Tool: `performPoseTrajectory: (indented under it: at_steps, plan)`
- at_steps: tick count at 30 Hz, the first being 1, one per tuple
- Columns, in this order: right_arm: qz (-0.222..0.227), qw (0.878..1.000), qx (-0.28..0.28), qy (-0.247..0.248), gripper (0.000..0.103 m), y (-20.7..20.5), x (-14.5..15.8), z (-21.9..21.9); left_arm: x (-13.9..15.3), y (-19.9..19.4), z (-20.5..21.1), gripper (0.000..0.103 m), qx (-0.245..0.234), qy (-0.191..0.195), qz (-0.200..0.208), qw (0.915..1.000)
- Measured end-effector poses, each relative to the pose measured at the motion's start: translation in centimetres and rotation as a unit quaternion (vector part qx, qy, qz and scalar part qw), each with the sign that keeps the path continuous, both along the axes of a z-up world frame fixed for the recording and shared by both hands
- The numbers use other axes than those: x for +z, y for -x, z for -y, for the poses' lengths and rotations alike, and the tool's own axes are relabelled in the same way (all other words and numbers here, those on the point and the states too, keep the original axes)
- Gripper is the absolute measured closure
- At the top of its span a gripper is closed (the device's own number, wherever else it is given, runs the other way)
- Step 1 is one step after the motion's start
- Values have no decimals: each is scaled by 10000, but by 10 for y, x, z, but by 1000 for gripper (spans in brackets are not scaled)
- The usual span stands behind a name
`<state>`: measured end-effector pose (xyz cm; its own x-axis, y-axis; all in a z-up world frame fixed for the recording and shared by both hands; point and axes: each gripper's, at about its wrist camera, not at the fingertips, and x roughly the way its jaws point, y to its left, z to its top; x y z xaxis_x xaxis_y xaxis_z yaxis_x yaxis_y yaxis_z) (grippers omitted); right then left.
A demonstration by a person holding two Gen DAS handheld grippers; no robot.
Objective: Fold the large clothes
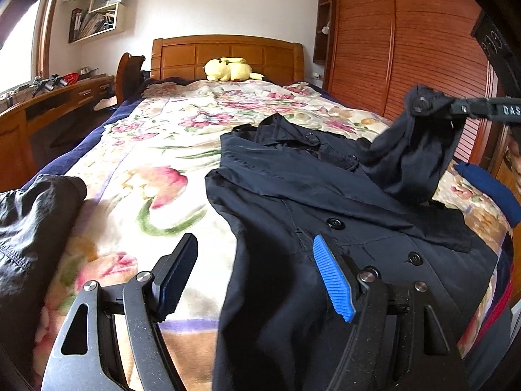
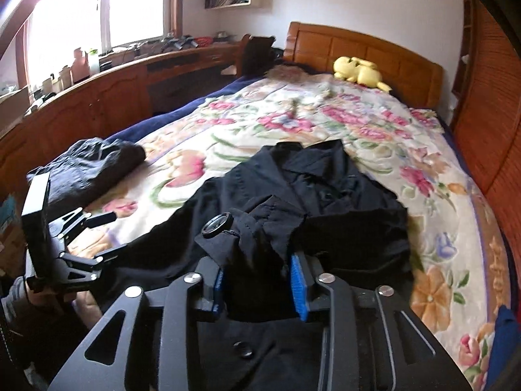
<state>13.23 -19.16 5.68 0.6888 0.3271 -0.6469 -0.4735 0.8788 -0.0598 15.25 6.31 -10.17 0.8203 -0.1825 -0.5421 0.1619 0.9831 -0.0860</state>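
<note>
Dark coat (image 1: 325,202) on bed; right tongs (image 2: 260,288) grip sleeve (image 1: 413,156), left tongs (image 1: 257,277) open, empty

**Bedroom background around the bed**

A floral pink-and-cream blanket (image 1: 156,150) covers the bed beyond the fingers. Far ahead of the fingers, a yellow plush toy (image 1: 228,69) lies against the orange-brown wooden headboard (image 1: 228,50). Left of the fingers runs a long wooden surface (image 2: 107,97) cluttered under a bright window (image 2: 97,9); a white wall shelf (image 1: 97,16) hangs above.
</note>
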Motion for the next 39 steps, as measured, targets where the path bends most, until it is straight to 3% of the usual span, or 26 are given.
performPoseTrajectory:
  at_steps: [7, 12, 19, 21, 25, 31, 39]
  plan:
    - [25, 9985, 69, 538, 53, -3, 6, -26, 5, 0, -5, 29, 31, 72, 78, 9999]
    - [-249, 9954, 54, 924, 31, -10, -7, -31, 4, 1, -6, 29, 31, 63, 72, 9999]
    - [-896, 9910, 122, 982, 24, -20, -29, -32, 2, 0, -6, 29, 35, 47, 50, 10000]
    - [-1064, 9886, 338, 1008, 19, -18, -33, -37, 2, -1, -6, 29, 32, 28, 37, 10000]
    - [-1157, 9810, 591, 1438, 15, -9, -42, -46, 2, -1, -6, 29, 44, 28, 39, 10000]
    - [-1447, 9812, 792, 1004, 14, -1, -37, -39, 2, -2, -7, 29, 48, 16, 44, 10000]
    - [-795, 9934, 593, 572, 14, 14, -4, -17, 5, 0, -9, 29, 38, 68, 80, 9999]
